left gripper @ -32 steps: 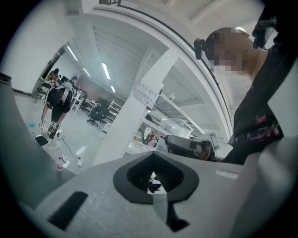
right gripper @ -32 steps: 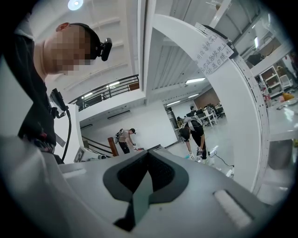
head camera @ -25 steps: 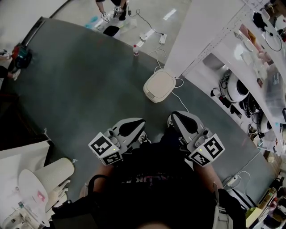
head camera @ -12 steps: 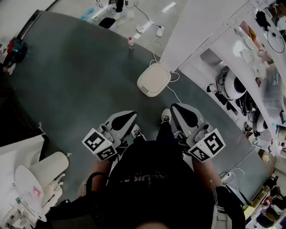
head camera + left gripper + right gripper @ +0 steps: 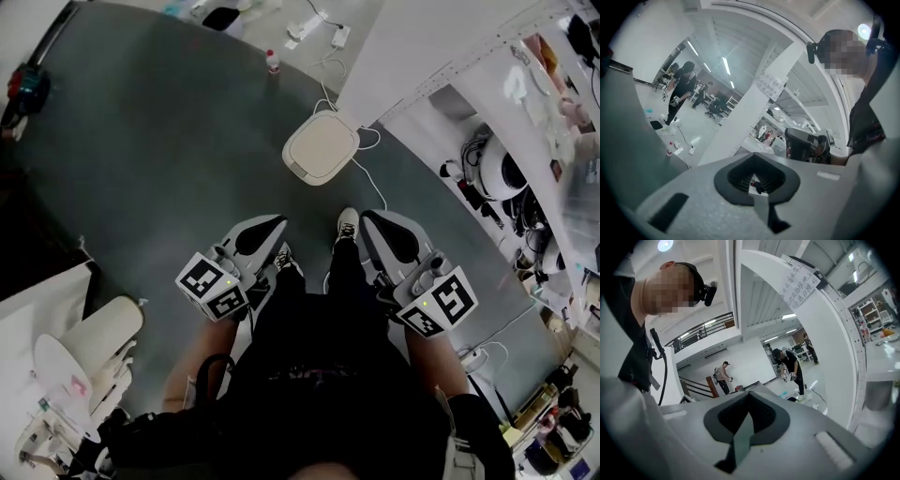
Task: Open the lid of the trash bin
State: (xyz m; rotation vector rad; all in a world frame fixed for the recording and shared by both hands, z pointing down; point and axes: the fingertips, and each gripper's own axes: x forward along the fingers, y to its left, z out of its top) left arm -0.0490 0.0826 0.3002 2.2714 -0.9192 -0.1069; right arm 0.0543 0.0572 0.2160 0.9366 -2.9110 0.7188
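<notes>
A: Trash bin (image 5: 322, 147) status?
B: On the floor ahead of both tools, between their tips, well apart. Lid (image 5: 323, 141) down. It sits higher in my head view than a second ago. Left gripper (image 5: 265, 230) and right gripper (image 5: 380, 225) are clenched, empty. Gripper views miss it; I get a pillar (image 5: 740, 122) instead.

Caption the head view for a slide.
Shut and empty, the left hand-held gripper and right hand-held gripper face a closed cream square trash bin on grey floor.
</notes>
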